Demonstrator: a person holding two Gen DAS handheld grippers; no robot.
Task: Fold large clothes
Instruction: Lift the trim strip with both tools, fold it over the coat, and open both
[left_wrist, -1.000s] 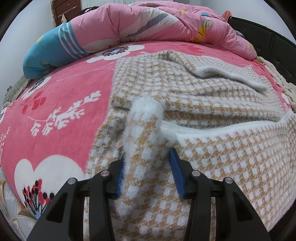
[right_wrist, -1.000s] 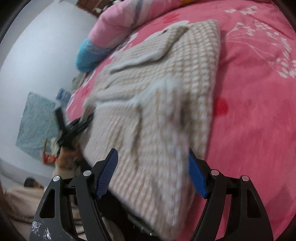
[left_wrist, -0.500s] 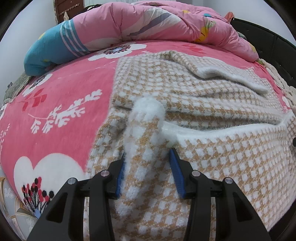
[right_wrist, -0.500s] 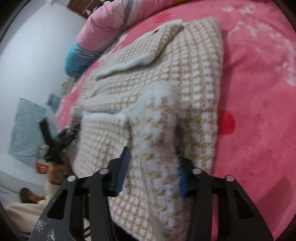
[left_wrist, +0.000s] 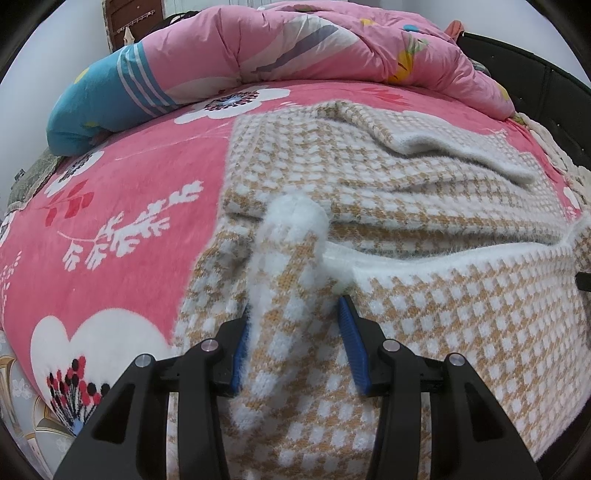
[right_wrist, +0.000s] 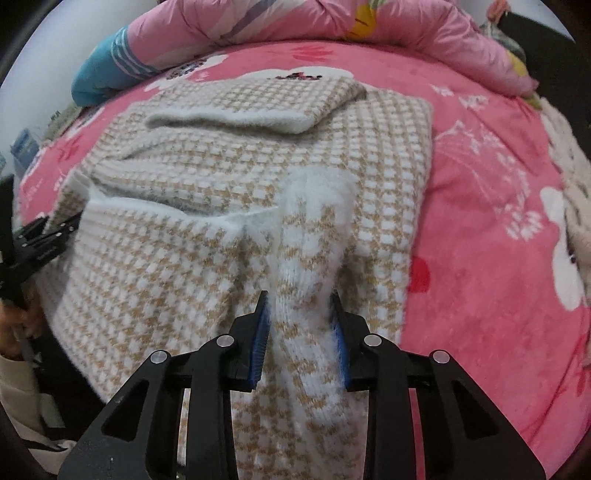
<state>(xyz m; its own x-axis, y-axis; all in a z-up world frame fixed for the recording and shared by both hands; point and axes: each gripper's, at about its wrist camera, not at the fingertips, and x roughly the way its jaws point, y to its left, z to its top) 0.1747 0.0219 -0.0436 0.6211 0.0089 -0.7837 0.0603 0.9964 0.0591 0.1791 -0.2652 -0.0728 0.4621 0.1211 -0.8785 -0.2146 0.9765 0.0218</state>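
Both my tongs grip the hem of the tan-and-white houndstooth sweater (left_wrist: 424, 206); my left gripper (left_wrist: 295, 332) is clamped on a bunched fold of it; my right gripper's (right_wrist: 300, 328) jaws have just been closing and now pinch another fold; the sweater lies on a pink floral blanket (left_wrist: 122, 192), with a pink quilt (left_wrist: 295, 40) heaped beyond.
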